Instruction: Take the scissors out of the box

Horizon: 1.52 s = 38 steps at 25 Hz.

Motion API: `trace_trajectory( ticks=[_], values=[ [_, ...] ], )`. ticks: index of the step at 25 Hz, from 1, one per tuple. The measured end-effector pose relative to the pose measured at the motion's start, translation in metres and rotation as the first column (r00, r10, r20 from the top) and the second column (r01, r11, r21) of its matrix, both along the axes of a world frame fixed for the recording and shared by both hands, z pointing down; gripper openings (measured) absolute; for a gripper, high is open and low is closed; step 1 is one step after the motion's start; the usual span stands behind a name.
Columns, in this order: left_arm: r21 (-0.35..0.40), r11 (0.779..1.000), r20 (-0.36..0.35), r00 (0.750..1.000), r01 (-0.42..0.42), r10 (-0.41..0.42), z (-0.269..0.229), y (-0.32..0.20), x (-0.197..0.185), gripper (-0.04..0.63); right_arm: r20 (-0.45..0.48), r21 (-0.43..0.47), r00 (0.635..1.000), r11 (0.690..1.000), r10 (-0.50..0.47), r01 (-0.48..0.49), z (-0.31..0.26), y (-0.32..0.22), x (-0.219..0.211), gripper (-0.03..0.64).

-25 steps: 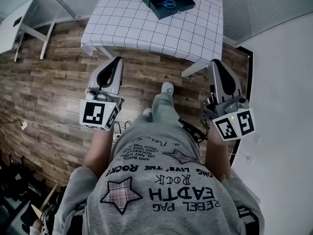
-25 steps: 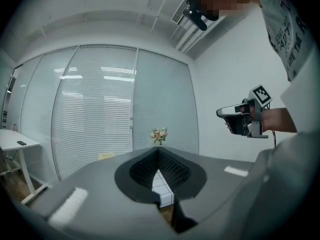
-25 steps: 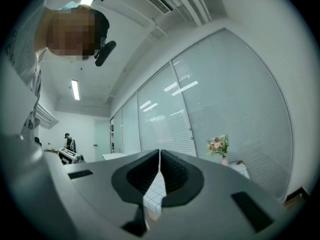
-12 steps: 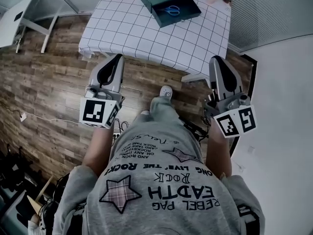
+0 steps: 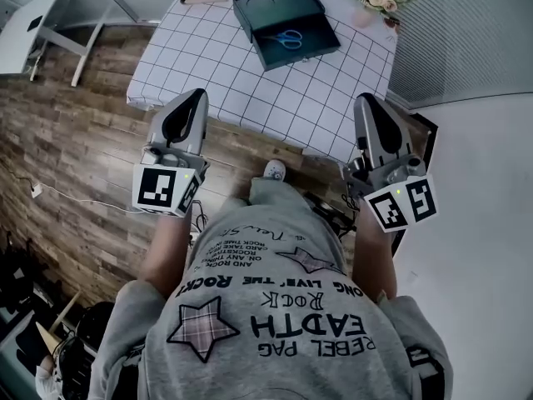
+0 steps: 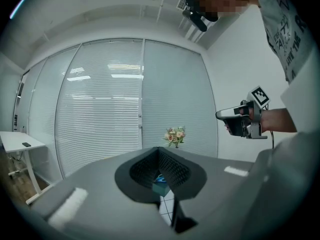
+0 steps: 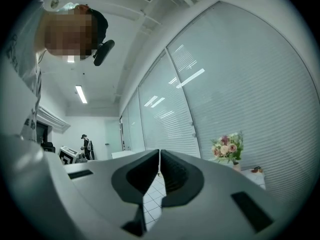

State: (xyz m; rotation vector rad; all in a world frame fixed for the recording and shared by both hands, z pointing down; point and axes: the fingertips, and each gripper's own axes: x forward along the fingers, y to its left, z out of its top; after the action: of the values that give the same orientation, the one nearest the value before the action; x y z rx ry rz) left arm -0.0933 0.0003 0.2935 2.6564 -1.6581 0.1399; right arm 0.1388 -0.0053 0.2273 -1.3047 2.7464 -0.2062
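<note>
I hold the left gripper (image 5: 196, 98) and right gripper (image 5: 365, 102) level in front of the table (image 5: 250, 90), each with jaws together and empty, well short of the scissors (image 5: 289, 38) lying in the open box (image 5: 316, 30) toward its far side.
</note>
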Motion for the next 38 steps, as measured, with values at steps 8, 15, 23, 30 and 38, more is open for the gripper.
trace_trajectory(
  ticks=[8, 15, 23, 30, 38],
  values=[
    [-0.002, 0.998, -0.004, 0.998, 0.056, -0.056, -0.001, -0.044, 0.017, 0.009, -0.013, 0.010, 0.997, 0.997, -0.073, 0.074, -0.005, -0.058, 0.014, 0.017],
    [-0.024, 0.997, 0.013, 0.997, 0.080, -0.080, 0.006, -0.061, 0.016, 0.009, -0.002, -0.010, 0.995, 0.995, -0.104, 0.104, 0.003, -0.084, 0.016, 0.017],
    [-0.029, 0.999, 0.015, 0.999, 0.032, -0.032, 0.008, -0.103, 0.009, 0.009, 0.003, -0.030, 0.997, 0.997, -0.077, 0.077, 0.011, -0.115, 0.003, 0.017],
    [-0.002, 0.998, 0.007, 0.998, -0.070, 0.070, -0.002, -0.163, 0.009, 0.009, -0.006, -0.033, 1.000, 0.999, 0.005, -0.005, 0.008, -0.147, -0.007, 0.017],
    [-0.015, 0.989, -0.019, 0.989, -0.146, 0.146, 0.003, -0.210, 0.000, 0.009, -0.015, -0.036, 0.996, 0.995, 0.092, -0.092, 0.009, -0.181, -0.017, 0.017]
  ],
)
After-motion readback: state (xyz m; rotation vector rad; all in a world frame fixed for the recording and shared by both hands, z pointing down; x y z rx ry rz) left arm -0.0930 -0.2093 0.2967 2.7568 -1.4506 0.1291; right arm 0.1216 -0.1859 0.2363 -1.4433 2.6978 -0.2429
